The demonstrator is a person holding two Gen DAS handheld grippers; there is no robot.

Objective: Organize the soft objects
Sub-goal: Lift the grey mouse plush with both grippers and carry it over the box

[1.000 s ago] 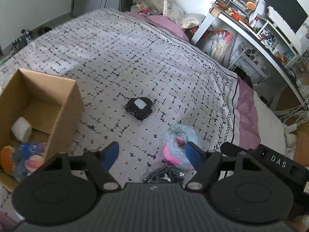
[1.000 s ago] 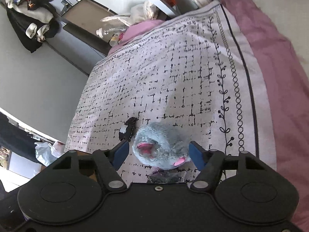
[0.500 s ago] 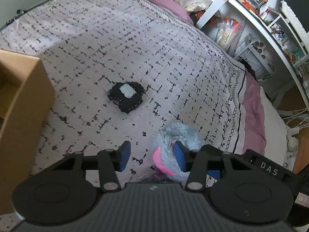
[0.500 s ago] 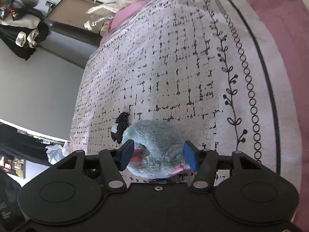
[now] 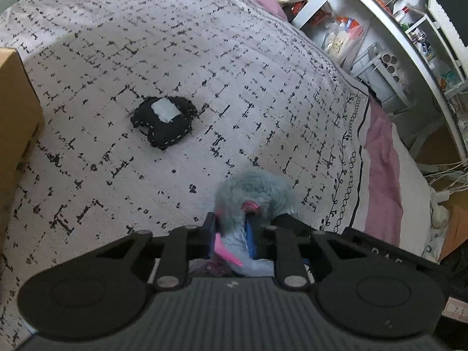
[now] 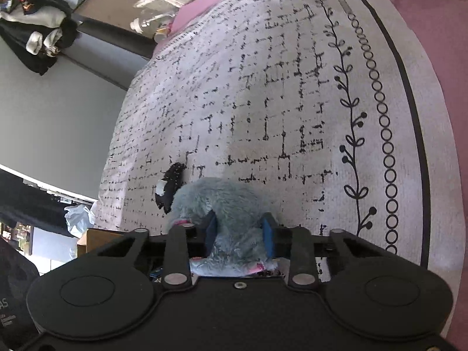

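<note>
Both tools are working the same grey plush toy (image 5: 257, 187), which is lying on the patterned bedspread (image 5: 204, 58) near its vine-border edge, w/ the black stitched pouch (image 5: 162, 120) sitting just beyond it and apart. Left tool (image 5: 231, 234) is clamped on the toy's near end, by the pink ear flap (image 5: 228, 256); fur is bulging past the pads. Right tool (image 6: 239, 234) is closing, blue pads (image 6: 211, 232) already pressing into the toy's body (image 6: 222, 201) from both sides.

Handling, judged: toy is looking light, very soft and squashy, so it's going to deform rather than slip; fur may give a loose hold. Best bite is deep on the stuffed body, not on ear or fur tips alone. Not fragile. 2 grips should be sharing the sag. Cardboard box (image 5: 17, 111), beyond the pouch from the toy, is prob. the drop spot.
</note>
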